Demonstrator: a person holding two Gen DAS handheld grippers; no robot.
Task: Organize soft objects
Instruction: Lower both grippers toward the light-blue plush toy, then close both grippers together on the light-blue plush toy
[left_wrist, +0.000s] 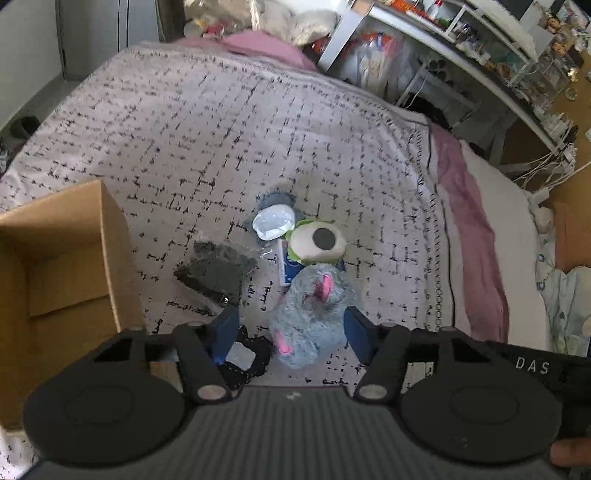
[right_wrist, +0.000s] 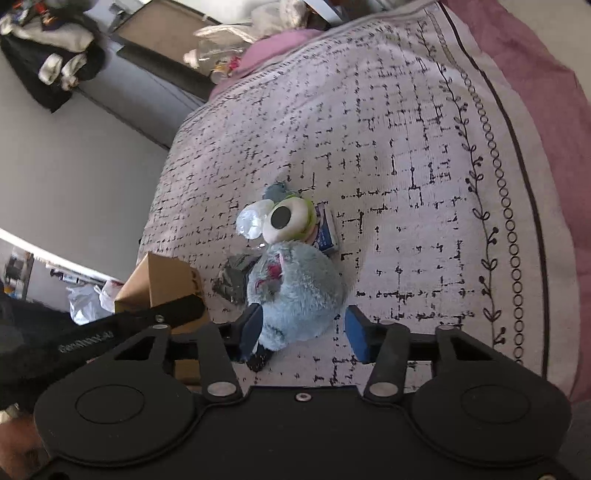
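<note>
Left wrist view: the left gripper (left_wrist: 291, 334) points down at a bed covered by a white blanket (left_wrist: 221, 140) with a black dash pattern.
Blue-grey plush toy (left_wrist: 314, 314): lies on the blanket between the two blue pads of the left gripper, its pink-tipped lower end nearest the camera.
Left gripper state: jaws apart; the left pad (left_wrist: 225, 332) stands clear of the fur with blanket showing between, the right pad (left_wrist: 360, 332) sits just beside the toy's flank, and whether it touches I cannot tell.
Green one-eyed plush (left_wrist: 317, 242): just beyond the blue-grey toy, touching its far end.
Other pile items: a clear plastic piece (left_wrist: 273, 223) beside the green plush, a small blue and white packet (left_wrist: 290, 266) between the two toys, a dark grey cloth (left_wrist: 216, 271) to the left, and a black item (left_wrist: 245, 356) near the left pad.
Cardboard box (left_wrist: 62, 266): open, on the blanket at the left, well apart from the toy.
Right wrist view: the right gripper (right_wrist: 303, 334) frames the same blue-grey plush toy (right_wrist: 295, 291) from the other side.
Right gripper state: jaws apart; the left pad (right_wrist: 253, 330) lies against the toy's fur, the right pad (right_wrist: 356, 336) stands clear with blanket between.
Left gripper's arm (right_wrist: 147, 317): crosses the lower left of this view, in front of the cardboard box (right_wrist: 162, 280).
</note>
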